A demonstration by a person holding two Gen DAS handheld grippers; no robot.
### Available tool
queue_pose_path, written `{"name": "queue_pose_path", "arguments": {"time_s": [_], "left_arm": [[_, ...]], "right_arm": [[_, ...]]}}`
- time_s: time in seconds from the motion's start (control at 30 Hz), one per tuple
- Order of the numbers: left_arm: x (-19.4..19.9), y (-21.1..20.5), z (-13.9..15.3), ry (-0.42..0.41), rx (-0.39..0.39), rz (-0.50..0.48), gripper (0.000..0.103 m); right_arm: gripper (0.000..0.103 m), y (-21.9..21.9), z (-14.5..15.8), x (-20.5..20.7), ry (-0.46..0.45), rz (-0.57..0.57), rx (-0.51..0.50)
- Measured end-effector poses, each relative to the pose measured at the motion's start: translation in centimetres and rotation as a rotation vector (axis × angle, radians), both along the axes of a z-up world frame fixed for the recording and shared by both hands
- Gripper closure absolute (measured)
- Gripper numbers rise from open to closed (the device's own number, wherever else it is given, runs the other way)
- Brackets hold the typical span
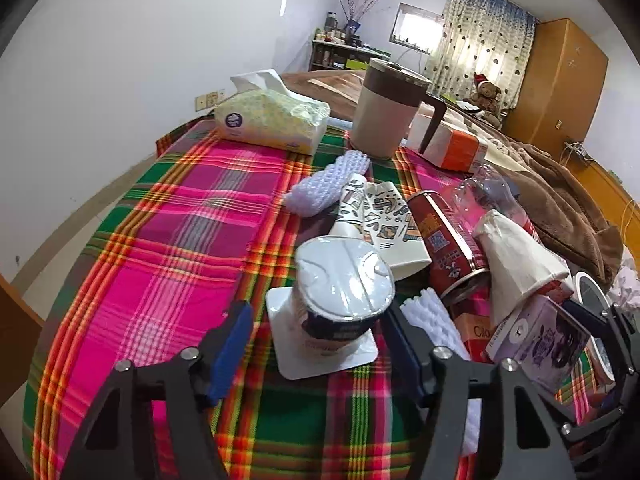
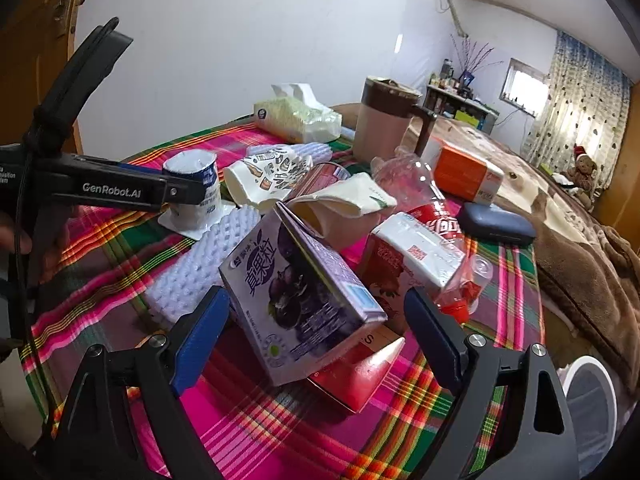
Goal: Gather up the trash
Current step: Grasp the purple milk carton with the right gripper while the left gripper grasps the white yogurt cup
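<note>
A white yogurt cup [image 1: 344,280] with a foil lid stands upside-down on the plaid tablecloth [image 1: 180,240]. It sits between the blue pads of my left gripper [image 1: 318,312], which is open, with a clear gap on the left side. In the right wrist view, the left gripper [image 2: 188,192] reaches in from the left beside that cup [image 2: 192,200]. My right gripper [image 2: 316,296] is open around a tilted purple juice carton [image 2: 296,292], its pads apart from it. Behind lie a red carton [image 2: 400,264], a crushed plastic bottle [image 2: 416,188], flattened paper cups [image 2: 264,176] and a red can [image 1: 448,240].
White foam mesh sleeves [image 2: 200,264] lie by the trash. A tissue pack [image 1: 272,120], a beige lidded jug [image 1: 388,108], an orange box [image 1: 456,144] and a dark blue case [image 2: 496,220] stand farther back. A white bin [image 2: 592,400] sits below the table's right edge, beside a brown blanket [image 2: 580,272].
</note>
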State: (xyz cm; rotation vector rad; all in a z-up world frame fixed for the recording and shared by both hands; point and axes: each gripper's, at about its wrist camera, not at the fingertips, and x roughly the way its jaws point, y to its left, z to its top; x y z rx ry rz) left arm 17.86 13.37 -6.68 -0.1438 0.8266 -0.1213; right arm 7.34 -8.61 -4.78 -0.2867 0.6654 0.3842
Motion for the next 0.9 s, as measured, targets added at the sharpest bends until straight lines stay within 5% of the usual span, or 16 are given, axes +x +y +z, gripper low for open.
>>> {"name": "queue_pose_path", "arguments": {"time_s": [0.23, 0.3, 0.4, 0.9], "left_arm": [[1.3, -0.3, -0.3, 0.005, -0.024, -0.002, 0.041], [1.7, -0.4, -0.5, 0.020, -0.041, -0.010, 0.051], [1.9, -0.6, -0.6, 0.018, -0.044, -0.009, 0.051], [0.4, -0.6, 0.6, -0.051, -0.004, 0.017, 0.052]], "right_arm": [[0.012, 0.6, -0.1, 0.0, 0.028, 0.043, -0.019], [0.012, 0.7, -0.2, 0.2, 0.040, 0.040, -0.011], [0.021, 0.4, -0.2, 0.6, 0.056, 0.029, 0.018], [0.024, -1.2, 0.2, 0.2, 0.085, 0.011, 0.148]]}}
